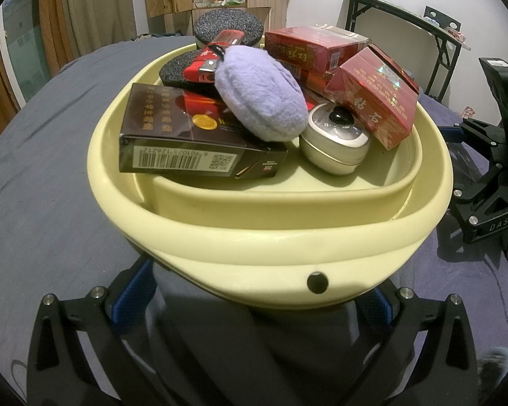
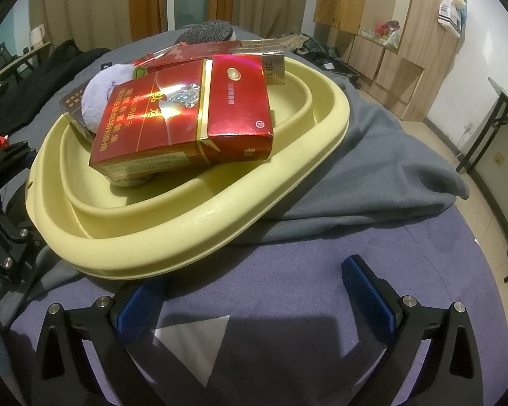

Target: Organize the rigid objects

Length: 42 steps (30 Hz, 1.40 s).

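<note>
In the left wrist view, the yellow basin [image 1: 271, 233] filled the middle of the picture and stood on the grey blanket [image 1: 50, 186]. Inside it lay a heap: the dark box [image 1: 186, 135] at 9 o'clock, the purple plush pouch [image 1: 260, 94] in the centre on top of it, the round tin [image 1: 335, 145] at 3 o'clock, and the red box [image 1: 376, 98] leaning over the tin. More red boxes [image 1: 315, 47] and a red lighter [image 1: 213, 57] lay at 12 o'clock, beside a dark speckled pad [image 1: 228, 27]. The left gripper [image 1: 254, 308] was just below the near rim of the basin, with its blue pads [image 1: 132, 291] spread wide at both sides; I could not tell if they touched the rim, and they grasped nothing. The right gripper [image 1: 491, 186] stood at 3 o'clock, beside the basin.

In the right wrist view, the basin [image 2: 193, 237] was at 11 o'clock and the red box [image 2: 186, 121] lay on top of the heap. The right gripper [image 2: 254, 304] was released, its fingers [image 2: 369, 294] wide apart over bare purple cloth [image 2: 321, 253], holding nothing.

By my judgement the collecting was nearly or fully done, because no loose object showed on the cloth near the basin. The heap was untidy, so perhaps arranging or carrying the basin was left.
</note>
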### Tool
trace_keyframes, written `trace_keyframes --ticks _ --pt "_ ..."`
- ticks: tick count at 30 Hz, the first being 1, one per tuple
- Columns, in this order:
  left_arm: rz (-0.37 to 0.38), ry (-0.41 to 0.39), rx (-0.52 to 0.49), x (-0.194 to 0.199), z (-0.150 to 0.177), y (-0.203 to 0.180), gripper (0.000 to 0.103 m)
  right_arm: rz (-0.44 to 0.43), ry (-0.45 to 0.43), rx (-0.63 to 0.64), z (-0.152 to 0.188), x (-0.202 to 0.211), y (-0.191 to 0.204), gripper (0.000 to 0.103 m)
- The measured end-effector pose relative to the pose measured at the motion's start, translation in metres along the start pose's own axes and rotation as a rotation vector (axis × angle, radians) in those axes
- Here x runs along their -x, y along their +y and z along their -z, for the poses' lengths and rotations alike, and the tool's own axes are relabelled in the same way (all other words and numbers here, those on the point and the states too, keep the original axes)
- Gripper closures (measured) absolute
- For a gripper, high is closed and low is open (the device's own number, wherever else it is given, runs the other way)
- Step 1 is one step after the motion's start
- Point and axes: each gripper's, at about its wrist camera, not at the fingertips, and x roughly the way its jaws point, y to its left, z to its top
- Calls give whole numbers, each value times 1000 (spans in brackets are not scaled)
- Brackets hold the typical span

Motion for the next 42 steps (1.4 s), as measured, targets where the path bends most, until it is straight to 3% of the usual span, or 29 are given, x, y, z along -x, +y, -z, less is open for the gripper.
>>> trace_keyframes --ticks 42 --pt "0 1 0 2 2 0 0 -7 -1 3 1 1 1 0"
